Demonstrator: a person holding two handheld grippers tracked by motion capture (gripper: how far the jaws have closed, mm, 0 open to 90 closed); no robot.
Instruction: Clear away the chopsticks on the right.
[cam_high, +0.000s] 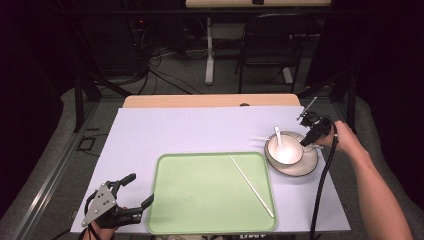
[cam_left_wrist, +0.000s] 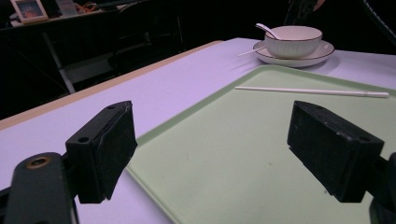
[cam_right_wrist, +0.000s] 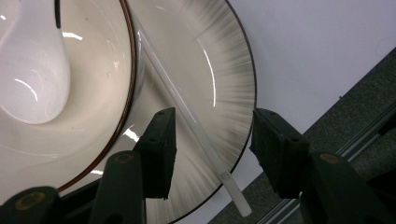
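- Right tongs (cam_right_wrist: 212, 154) hang over the right side of the plate (cam_right_wrist: 224, 74), jaws apart, with one white chopstick (cam_right_wrist: 187, 112) running up between them on the plate's surface; whether either jaw touches it cannot be told
- From the high view the right tongs (cam_high: 306, 142) sit at the bowl's right edge, held by the person's right hand (cam_high: 345, 140), a black cable (cam_high: 322, 185) trailing back toward the near edge
- That chopstick lies against the outside of the bowl (cam_right_wrist: 84, 93), its long axis slanting across the plate, one end reaching just past the plate's rim near the jaws
- A small grey mark shows near that end of the chopstick, too small to read
- A white spoon (cam_right_wrist: 32, 70) rests inside the bowl, its handle leaning up over the far rim in the high view
- Left tongs (cam_high: 134, 192) rest at the near left corner of the tabletop (cam_high: 175, 130), jaws wide apart, just beside the left edge of the green tray (cam_high: 200, 200)
- In the left gripper view the left tongs (cam_left_wrist: 212, 144) frame the tray's bare surface, gripping nothing
- A second chopstick (cam_high: 251, 186) lies on the tray's right part, well apart from both tongs, slanting from the far middle toward the near right corner
- No readable writing shows on the bowl, plate or tray
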